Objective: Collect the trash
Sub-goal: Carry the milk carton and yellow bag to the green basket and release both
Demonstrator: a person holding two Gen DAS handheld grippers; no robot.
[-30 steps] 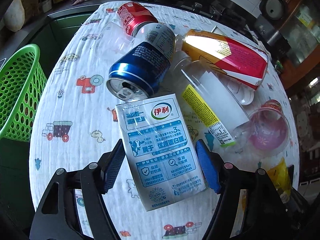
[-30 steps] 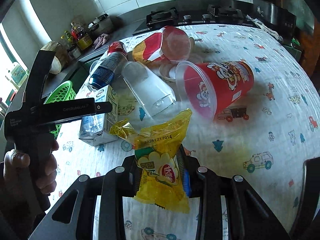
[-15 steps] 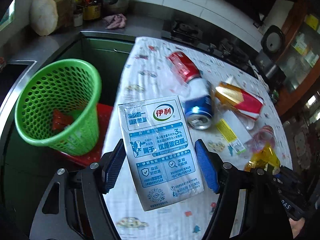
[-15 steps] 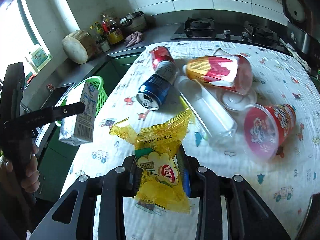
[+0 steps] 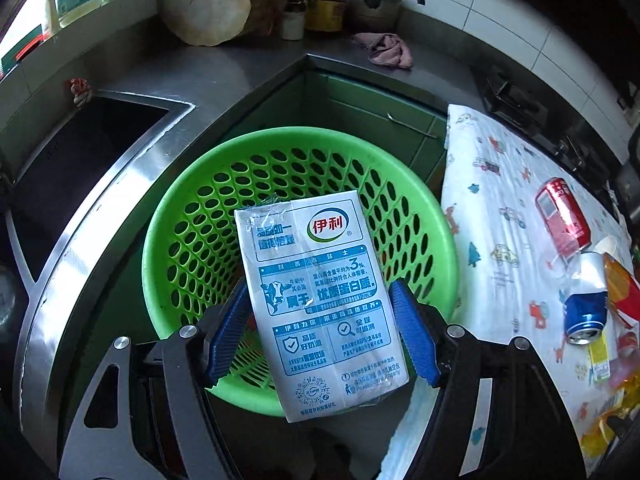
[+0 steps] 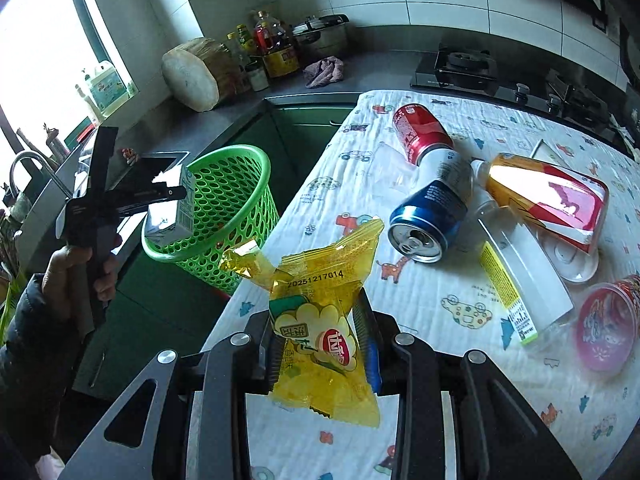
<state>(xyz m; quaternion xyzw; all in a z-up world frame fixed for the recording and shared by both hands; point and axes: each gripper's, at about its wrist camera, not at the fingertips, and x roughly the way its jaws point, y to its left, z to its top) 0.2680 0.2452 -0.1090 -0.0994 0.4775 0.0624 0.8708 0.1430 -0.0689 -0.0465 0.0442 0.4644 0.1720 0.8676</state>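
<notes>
My left gripper (image 5: pixel 318 328) is shut on a white and blue milk carton (image 5: pixel 316 300), held right over the mouth of the green perforated basket (image 5: pixel 200 216). From the right wrist view, the same carton (image 6: pixel 172 210) hangs above the basket (image 6: pixel 224 216), with a hand (image 6: pixel 76 268) on the left gripper's handle. My right gripper (image 6: pixel 320 340) is shut on a yellow snack wrapper (image 6: pixel 320 304), above the near left edge of the table. Trash lying on the table: a red can (image 6: pixel 420 130), a blue can (image 6: pixel 432 216), a clear bottle (image 6: pixel 520 276), an orange-red pack (image 6: pixel 552 204), a red cup (image 6: pixel 604 320).
The table carries a white cloth with cartoon prints (image 6: pixel 348 168). A steel sink (image 5: pixel 80 168) lies left of the basket. On the grey counter behind stand a round wooden block (image 6: pixel 196 76), oil bottles (image 6: pixel 276 48), a pot (image 6: pixel 320 32) and a rag (image 6: pixel 324 72). A gas stove (image 6: pixel 460 68) sits beyond the table.
The left gripper has carried the milk carton off the table leftward until it hangs over the green basket. The right gripper with the yellow wrapper has shifted left toward the table's edge.
</notes>
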